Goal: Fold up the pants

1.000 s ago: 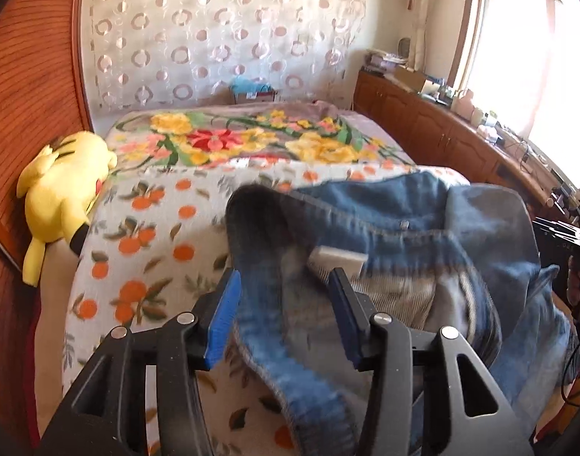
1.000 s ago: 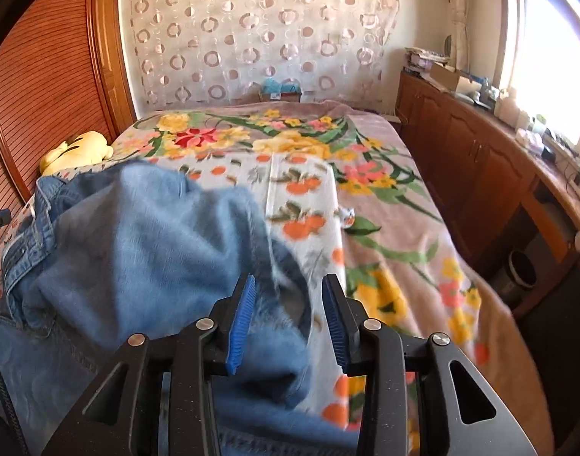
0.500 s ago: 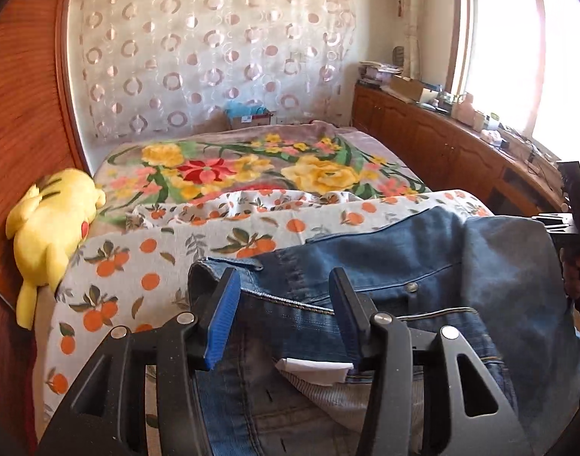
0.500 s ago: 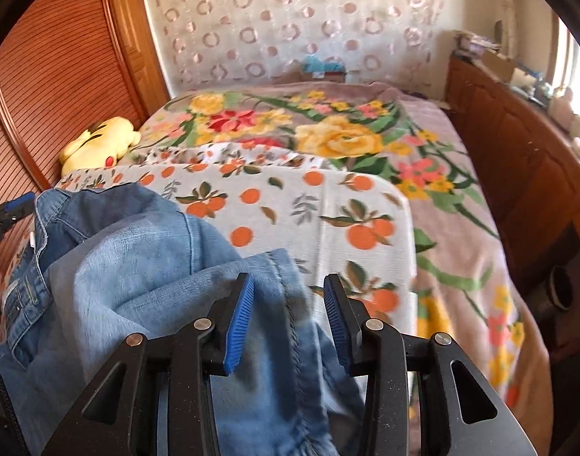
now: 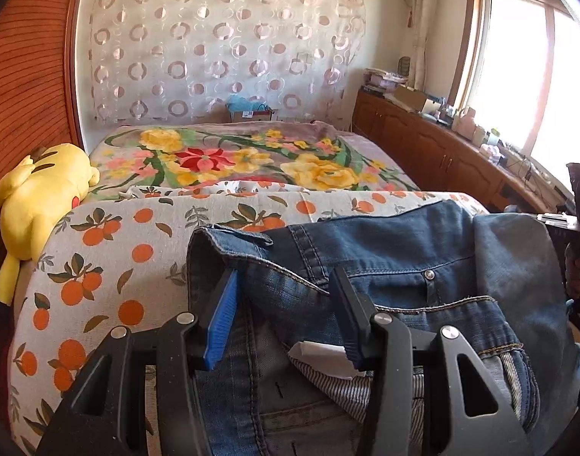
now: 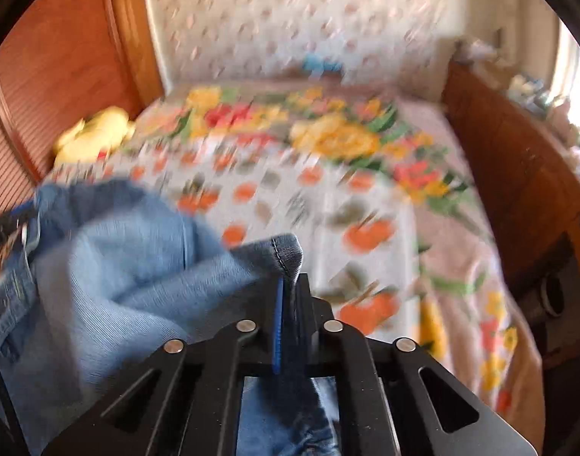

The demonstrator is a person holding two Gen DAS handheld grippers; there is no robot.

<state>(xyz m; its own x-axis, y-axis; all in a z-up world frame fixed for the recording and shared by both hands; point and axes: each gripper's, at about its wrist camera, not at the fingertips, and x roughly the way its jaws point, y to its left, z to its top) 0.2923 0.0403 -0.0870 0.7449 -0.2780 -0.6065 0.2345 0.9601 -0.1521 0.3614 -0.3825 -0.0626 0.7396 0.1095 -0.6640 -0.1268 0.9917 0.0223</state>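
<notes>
Blue denim pants (image 5: 385,266) lie bunched on the near end of a bed covered by an orange-print sheet (image 5: 111,250), waistband toward the left gripper (image 5: 286,296). Its fingers stand spread either side of the waistband, pads not pressing the cloth. The right gripper (image 6: 288,288) has just been closing; its fingers are now pinched together on a hemmed edge of the pants, in a blurred view. A yellow plush toy (image 5: 39,197) rests against the wooden wall.
</notes>
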